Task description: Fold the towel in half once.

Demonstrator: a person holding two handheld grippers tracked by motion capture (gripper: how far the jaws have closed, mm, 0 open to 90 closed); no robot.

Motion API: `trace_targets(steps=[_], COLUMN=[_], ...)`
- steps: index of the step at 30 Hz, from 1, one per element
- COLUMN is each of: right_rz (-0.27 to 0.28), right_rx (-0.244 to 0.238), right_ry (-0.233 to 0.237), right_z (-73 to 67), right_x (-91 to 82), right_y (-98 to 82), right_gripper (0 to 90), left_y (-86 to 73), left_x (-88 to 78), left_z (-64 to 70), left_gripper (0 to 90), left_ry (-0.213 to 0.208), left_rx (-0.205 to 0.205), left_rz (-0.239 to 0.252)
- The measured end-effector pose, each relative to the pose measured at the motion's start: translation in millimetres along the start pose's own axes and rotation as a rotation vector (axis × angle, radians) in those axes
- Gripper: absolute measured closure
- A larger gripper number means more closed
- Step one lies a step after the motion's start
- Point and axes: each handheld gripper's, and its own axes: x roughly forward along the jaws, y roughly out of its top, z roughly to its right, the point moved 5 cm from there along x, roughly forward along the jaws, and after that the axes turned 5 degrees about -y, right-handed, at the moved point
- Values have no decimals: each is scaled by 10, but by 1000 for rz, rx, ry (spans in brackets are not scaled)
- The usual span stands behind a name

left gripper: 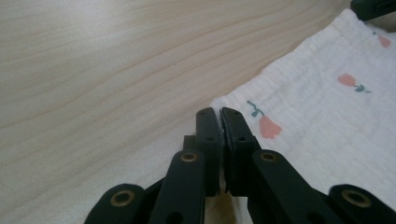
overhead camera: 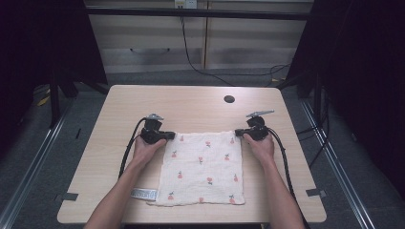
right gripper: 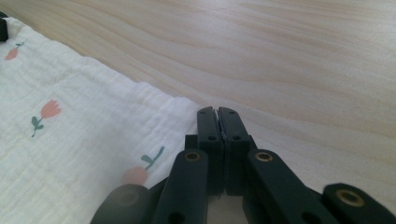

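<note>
Cloth [overhead camera: 203, 169]: white muslin square printed with small red tulips, lying flat on the near half of the light wooden table [overhead camera: 191, 102], a label at its near left corner.

Left gripper [overhead camera: 165, 136]: at the cloth's far left corner, jaws pressed together, the corner's edge pinched between them.

Right gripper [overhead camera: 240, 134]: at the far right corner, jaws likewise closed, nipping that corner's edge.

Both corners rest low at the tabletop.

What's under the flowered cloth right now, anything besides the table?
The cloth lies flat on the wooden table; a grey tag pokes out at its near left corner. No bulge shows, but whatever it covers is hidden.
</note>
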Motion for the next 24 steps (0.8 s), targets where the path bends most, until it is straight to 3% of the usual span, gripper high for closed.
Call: trace_targets(steps=[1, 8, 12, 24], right_rz=[4, 34, 47, 106], right_rx=[9, 12, 14, 18], right_ry=[7, 11, 12, 33], right_z=[-5, 22, 34, 38], right_x=[-6, -78, -144, -340], right_y=[4, 59, 88, 220], right_gripper=[892, 892, 892, 892], left_y=[7, 63, 92, 224], left_x=[-10, -113, -161, -317], left_z=[9, 23, 30, 49], left_gripper=[865, 865, 863, 865], left_ry=[-7, -57, -60, -103], left_rx=[-14, -10, 15, 7], left_rz=[20, 50, 55, 112])
